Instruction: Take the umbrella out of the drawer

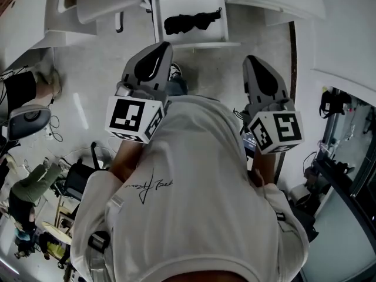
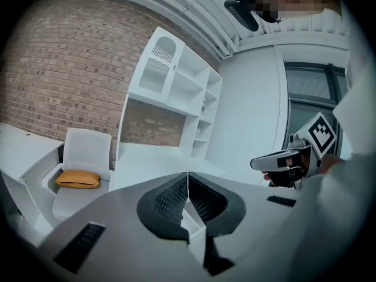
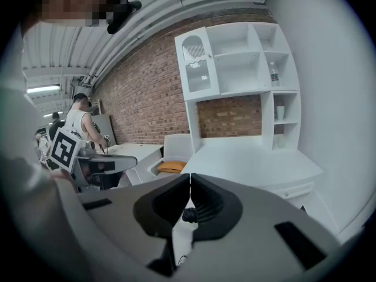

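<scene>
- Folded black fabric umbrella (image 1: 191, 22): lies across the inside of the open white drawer (image 1: 194, 36), at the top of the head view, ahead of both grippers and well apart from them.
- Left gripper (image 2: 188, 176), grey with black ribbed pads: the jaws are closed tip to tip with nothing gripped. In the head view it points toward the drawer, short of it.
- Right gripper (image 3: 190, 178), same make: the jaws are pressed together and empty. A small dark shape shows through the gap behind the tips, and what it is cannot be told. In the head view it is level with the left gripper, to its right.
- Black-and-white marker cubes (image 1: 134, 119): one on each gripper, against the person's white T-shirt (image 1: 194, 198).
- White shelf unit with open compartments (image 3: 235, 69): stands on a white desk (image 3: 252, 160) against a red brick wall (image 2: 59, 69).
- White chair (image 2: 87, 151): beside the desk, with a flat orange cushion (image 2: 77, 179) on its seat.
- Second person in a white top (image 3: 79, 119): stands far off by the brick wall.
</scene>
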Demonstrator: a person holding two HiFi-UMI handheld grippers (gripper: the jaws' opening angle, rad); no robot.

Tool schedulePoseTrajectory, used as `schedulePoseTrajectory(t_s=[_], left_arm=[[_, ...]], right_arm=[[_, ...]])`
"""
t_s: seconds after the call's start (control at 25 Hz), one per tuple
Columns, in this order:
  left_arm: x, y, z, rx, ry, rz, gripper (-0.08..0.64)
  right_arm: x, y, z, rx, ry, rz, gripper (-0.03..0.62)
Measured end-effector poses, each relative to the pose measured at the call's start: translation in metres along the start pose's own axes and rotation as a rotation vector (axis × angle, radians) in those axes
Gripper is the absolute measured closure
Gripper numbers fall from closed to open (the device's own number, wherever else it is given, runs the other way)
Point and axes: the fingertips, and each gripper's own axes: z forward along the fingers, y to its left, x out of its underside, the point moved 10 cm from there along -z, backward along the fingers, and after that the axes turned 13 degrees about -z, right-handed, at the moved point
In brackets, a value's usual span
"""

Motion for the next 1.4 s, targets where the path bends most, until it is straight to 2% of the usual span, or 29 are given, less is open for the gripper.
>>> schedulePoseTrajectory(t_s=[0.24, 0.44, 0.72, 1.08, 1.4], left_arm=[[-0.011, 0.026, 0.000, -0.018, -0.058, -0.027, 0.543], [-0.015, 0.037, -0.010, -0.060, -0.123, -0.102, 0.543], [-0.014, 0.047, -0.003, -0.133, -0.168, -0.107, 0.543], [-0.009, 0.040, 0.013, -0.173, -0.107, -0.113, 0.543], [-0.003, 0.033, 0.025, -0.185, -0.061, -0.120, 0.543]], right_arm=[[-0.023, 0.012, 0.025, -0.063, 0.009, -0.097, 0.568], [-0.036, 0.024, 0.038, -0.139, 0.014, -0.161, 0.568], [-0.037, 0.023, 0.053, -0.205, 0.036, -0.285, 0.568], [-0.028, -0.004, 0.069, -0.257, 0.050, -0.217, 0.568], [-0.018, -0.021, 0.077, -0.312, 0.079, -0.229, 0.568]])
